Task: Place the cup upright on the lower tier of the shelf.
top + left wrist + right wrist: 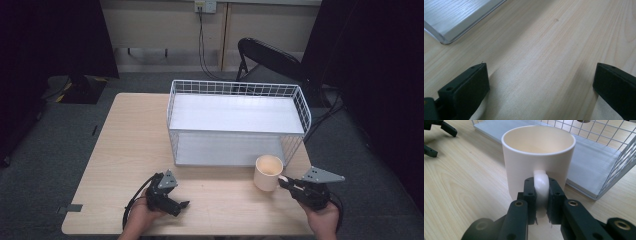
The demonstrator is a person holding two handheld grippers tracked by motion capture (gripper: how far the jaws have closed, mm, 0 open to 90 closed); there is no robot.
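Observation:
A cream mug (267,172) stands upright on the wooden table (125,150), just in front of the white wire shelf rack (235,122). My right gripper (286,182) is shut on the mug's handle (541,183), its two jaws pinching it from both sides. The mug (537,157) is empty inside. My left gripper (180,206) rests low at the table's front left, jaws wide apart over bare wood with nothing between them; its fingers (466,87) frame the tabletop. That gripper also appears far off (439,135) in the right gripper view.
The rack has a white upper board and a lower board (454,17) whose corner lies near my left gripper. A black folding chair (270,60) stands behind the table. Dark curtains hang at both sides.

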